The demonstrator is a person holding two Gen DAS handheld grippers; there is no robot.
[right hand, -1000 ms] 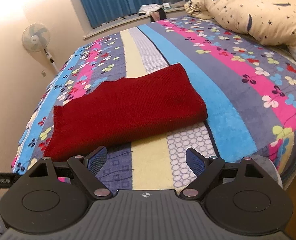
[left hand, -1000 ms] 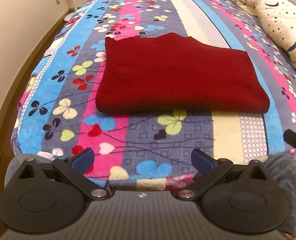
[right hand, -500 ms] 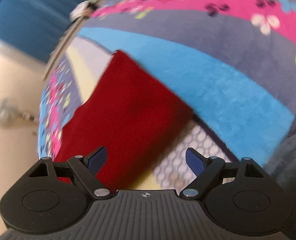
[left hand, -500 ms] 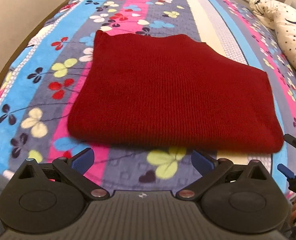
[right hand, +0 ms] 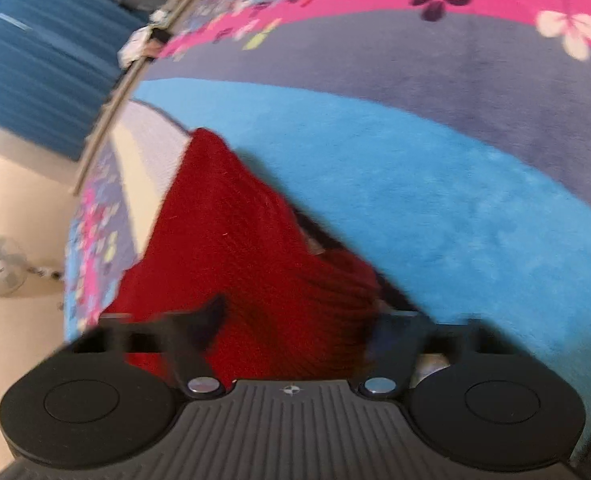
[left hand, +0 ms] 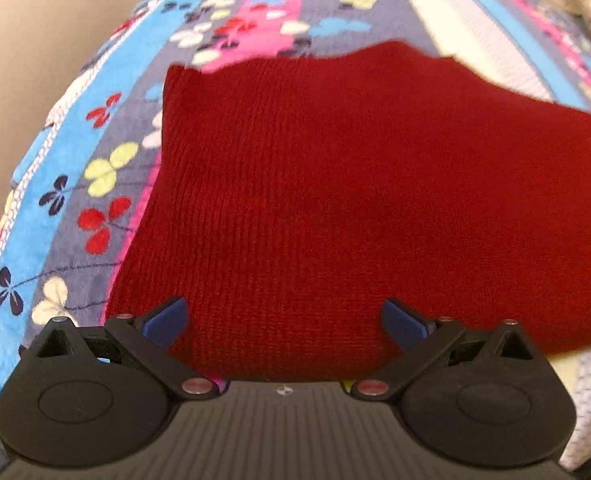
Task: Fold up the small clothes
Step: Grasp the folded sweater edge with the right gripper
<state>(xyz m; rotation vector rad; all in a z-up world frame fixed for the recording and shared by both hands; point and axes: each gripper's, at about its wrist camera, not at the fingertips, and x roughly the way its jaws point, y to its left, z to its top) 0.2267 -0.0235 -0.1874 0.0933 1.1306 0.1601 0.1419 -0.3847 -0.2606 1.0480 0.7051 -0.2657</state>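
One flowered blanket (left hand: 95,128), blue curtain (right hand: 35,60), red sweater (left hand: 335,200) under my wide-open left gripper (left hand: 283,320), right gripper (right hand: 295,320) closing around its edge

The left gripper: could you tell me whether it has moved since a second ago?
Yes. The left gripper has come forward and down onto the red sweater; its open jaws now straddle the near edge, which lay well ahead before.
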